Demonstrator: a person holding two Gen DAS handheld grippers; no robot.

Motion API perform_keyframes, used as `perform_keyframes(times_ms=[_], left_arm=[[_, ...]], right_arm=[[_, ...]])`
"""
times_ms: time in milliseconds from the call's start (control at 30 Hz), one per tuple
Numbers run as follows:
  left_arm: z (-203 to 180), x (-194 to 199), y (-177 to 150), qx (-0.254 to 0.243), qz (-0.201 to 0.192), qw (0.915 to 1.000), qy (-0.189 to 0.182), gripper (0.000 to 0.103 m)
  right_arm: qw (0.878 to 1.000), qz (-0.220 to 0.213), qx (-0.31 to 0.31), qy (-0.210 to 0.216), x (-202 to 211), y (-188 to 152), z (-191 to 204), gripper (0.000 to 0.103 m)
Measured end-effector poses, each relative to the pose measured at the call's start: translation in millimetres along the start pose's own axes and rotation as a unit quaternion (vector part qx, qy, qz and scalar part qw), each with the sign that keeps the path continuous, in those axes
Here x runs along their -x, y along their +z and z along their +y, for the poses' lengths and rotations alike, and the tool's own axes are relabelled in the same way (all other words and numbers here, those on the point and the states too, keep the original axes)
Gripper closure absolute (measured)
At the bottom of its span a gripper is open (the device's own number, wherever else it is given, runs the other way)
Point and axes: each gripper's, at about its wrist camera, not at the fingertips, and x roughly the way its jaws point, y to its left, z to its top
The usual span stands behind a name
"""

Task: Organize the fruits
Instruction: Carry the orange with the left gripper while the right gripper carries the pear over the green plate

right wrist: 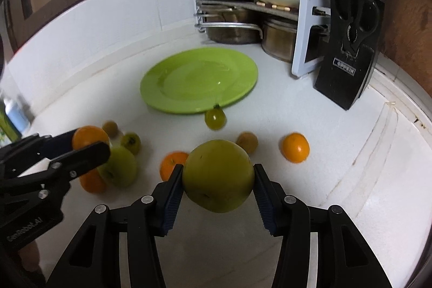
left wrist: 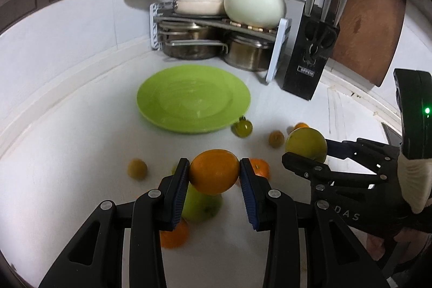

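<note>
The left claw [left wrist: 213, 172] is clamped on a round orange citrus fruit [left wrist: 214, 171], its blue-padded jaws pressed on either side at the fruit's widest part; the right claw [right wrist: 218, 176] likewise pinches a large yellow-green apple [right wrist: 218, 175] across its middle. Both fruits appear lifted clear of the white table [right wrist: 310, 180], at centre frame in each wrist view.

The step in hand looks like carrying both to the flat lime-green plate [right wrist: 198, 81], which sits bare in the middle of each frame. Doing it well probably means bringing one claw in at a time, lowering until the fruit touches the plate's inner well, then opening; round fruit released on the sloped rim would likely roll off.

A small green tomato [right wrist: 215, 119] lies touching or just beside the plate's near edge, so the approach should pass over it. The pot rack [right wrist: 243, 15] and black knife block [right wrist: 348, 50] crowd the upper right, near the plate's far side. The left of the plate is open table. Loose oranges and small fruits lie scattered below both claws.
</note>
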Motion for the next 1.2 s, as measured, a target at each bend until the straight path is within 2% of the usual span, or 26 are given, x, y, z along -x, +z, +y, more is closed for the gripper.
perform_keyframes(times_ms=[233, 333, 567, 767, 933, 1200], left_arm=[[16, -12, 31, -0.012, -0.007, 0.9999, -0.01, 0.066], [24, -20, 45, -0.018, -0.008, 0.9998, -0.003, 0.066], [37, -49, 78, -0.029, 0.003, 0.9994, 0.016, 0.066], [45, -87, 94, -0.043, 0.035, 0.9983, 0.018, 0.066], [52, -120, 98, -0.05, 0.072, 0.9961, 0.002, 0.066], [55, -146, 98, -0.057, 0.102, 0.9931, -0.004, 0.066]], right_arm=[[1.0, -0.021, 0.014, 0.0, -8, 37, 6, 0.052], [0.999, -0.025, 0.029, 0.01, -17, 56, 4, 0.052], [0.998, -0.005, 0.059, 0.032, -52, 95, 0, 0.052], [0.996, 0.021, 0.075, 0.041, -90, 110, -2, 0.052], [0.996, 0.04, 0.068, 0.043, -114, 114, -6, 0.052], [0.995, 0.064, 0.064, 0.039, -139, 117, -11, 0.052]])
